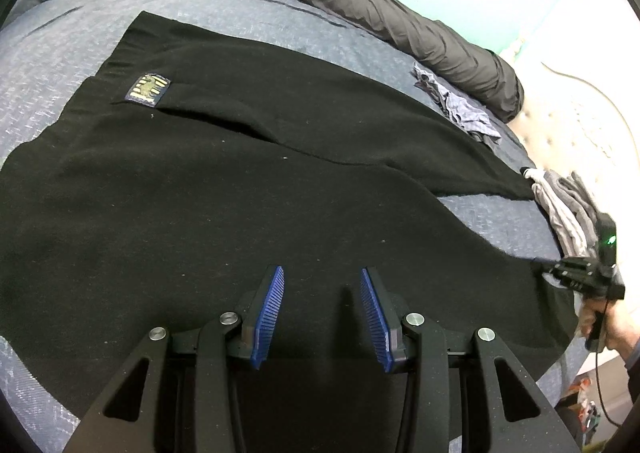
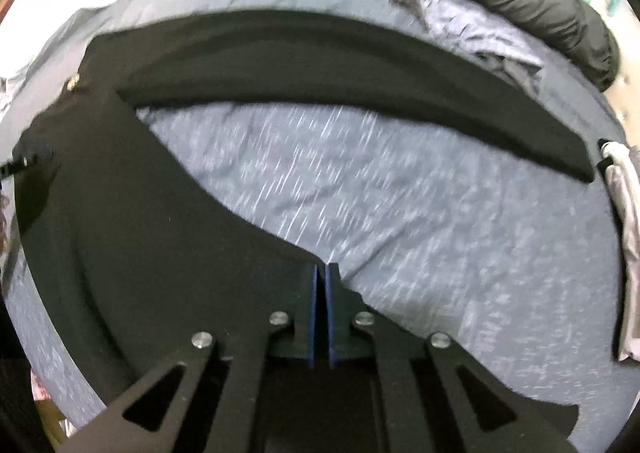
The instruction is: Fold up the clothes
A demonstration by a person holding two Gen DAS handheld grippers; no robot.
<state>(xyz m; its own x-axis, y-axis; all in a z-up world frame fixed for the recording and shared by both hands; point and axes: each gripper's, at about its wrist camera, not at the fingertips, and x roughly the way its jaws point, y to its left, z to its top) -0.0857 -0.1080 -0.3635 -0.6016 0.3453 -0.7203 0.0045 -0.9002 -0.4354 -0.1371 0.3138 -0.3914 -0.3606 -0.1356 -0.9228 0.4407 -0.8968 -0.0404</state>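
A pair of black trousers (image 1: pixel 224 181) lies spread over the blue-grey bed (image 1: pixel 80 41), with a small woven label (image 1: pixel 147 90) near the waist at the left. My left gripper (image 1: pixel 322 273) hovers open just above the near leg, nothing between its blue pads. My right gripper (image 1: pixel 540 265) is at the right edge of that view, held by a hand (image 1: pixel 612 327) and shut on the near leg's hem. In the right wrist view the right gripper (image 2: pixel 321 267) pinches the edge of the black trousers (image 2: pixel 168 221); the far leg (image 2: pixel 360 85) arcs across the bed (image 2: pixel 440 233).
A rolled dark grey duvet (image 1: pixel 360 9) runs along the far side of the bed. A crumpled blue-grey garment (image 1: pixel 460 105) lies by it. Folded grey clothes (image 1: pixel 568 209) sit at the right edge, beside a pale tufted headboard (image 1: pixel 580 121). Clutter shows on the floor (image 1: pixel 584 405).
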